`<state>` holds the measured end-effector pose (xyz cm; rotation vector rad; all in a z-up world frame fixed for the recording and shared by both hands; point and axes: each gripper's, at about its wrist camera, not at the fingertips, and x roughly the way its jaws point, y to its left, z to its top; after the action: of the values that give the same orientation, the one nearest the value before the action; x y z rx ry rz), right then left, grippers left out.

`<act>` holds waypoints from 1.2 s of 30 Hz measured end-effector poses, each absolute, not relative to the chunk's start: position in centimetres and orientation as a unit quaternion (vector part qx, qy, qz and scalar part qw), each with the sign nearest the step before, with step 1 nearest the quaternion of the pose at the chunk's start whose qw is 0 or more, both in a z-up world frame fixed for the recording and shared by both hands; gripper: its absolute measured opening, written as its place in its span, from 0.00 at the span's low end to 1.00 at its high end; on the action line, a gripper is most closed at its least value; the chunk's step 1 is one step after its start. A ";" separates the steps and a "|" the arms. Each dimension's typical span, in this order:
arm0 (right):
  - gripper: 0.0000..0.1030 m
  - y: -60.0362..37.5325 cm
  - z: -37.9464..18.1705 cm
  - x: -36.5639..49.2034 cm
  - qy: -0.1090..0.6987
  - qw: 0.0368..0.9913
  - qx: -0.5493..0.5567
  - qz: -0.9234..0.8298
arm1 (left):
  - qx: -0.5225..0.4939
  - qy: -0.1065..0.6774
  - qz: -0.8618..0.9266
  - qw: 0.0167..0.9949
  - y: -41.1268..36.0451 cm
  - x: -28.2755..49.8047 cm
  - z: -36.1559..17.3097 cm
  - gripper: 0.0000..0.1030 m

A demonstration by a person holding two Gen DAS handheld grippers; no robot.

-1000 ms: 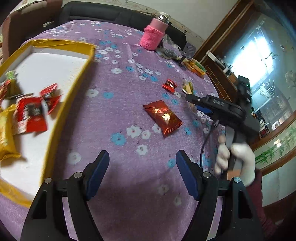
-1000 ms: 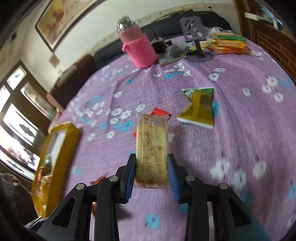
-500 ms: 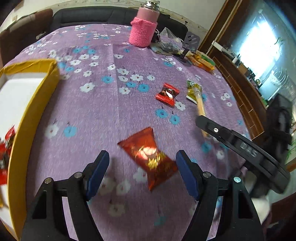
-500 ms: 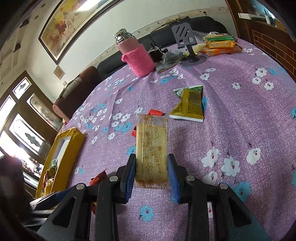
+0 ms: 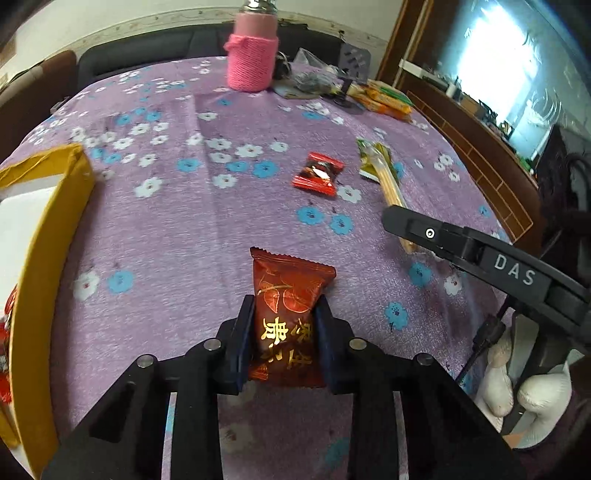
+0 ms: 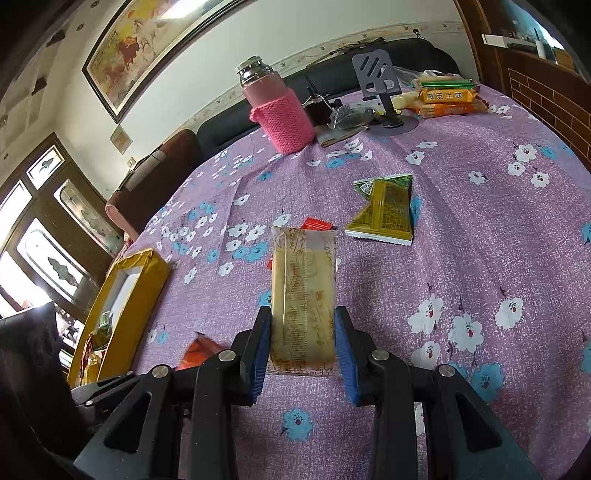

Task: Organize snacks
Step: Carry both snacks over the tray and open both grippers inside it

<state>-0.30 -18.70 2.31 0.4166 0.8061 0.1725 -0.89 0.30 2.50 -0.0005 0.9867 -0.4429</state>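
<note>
A big painting [image 6: 136, 48] hangs on the white wall [image 6: 295, 33]. Bright windows [image 6: 48, 266] glow. A dark sofa [image 6: 229, 129] sits behind.

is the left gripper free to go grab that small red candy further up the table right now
Probably not yet. The left gripper has just closed on the dark red snack packet, so it is full. The path to the small red candy over the tablecloth looks clear.
</note>
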 end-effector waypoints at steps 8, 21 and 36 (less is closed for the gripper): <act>0.33 -18.4 2.2 -0.3 0.387 0.897 0.197 0.084 | -0.073 0.447 -0.206 0.867 5.5 -3.5 5.2 0.26; 0.33 -12.7 4.9 -2.0 0.373 0.915 0.117 0.103 | -0.153 0.396 -0.085 0.901 22.0 -6.6 8.8 0.27; 0.32 6.4 7.9 -0.4 0.417 0.872 0.040 0.253 | -0.184 0.421 -0.051 0.887 28.8 -1.7 6.9 0.27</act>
<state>-0.36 6.42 7.87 0.0826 0.8718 0.5298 -1.72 28.76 6.94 -0.3827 0.8751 -0.1060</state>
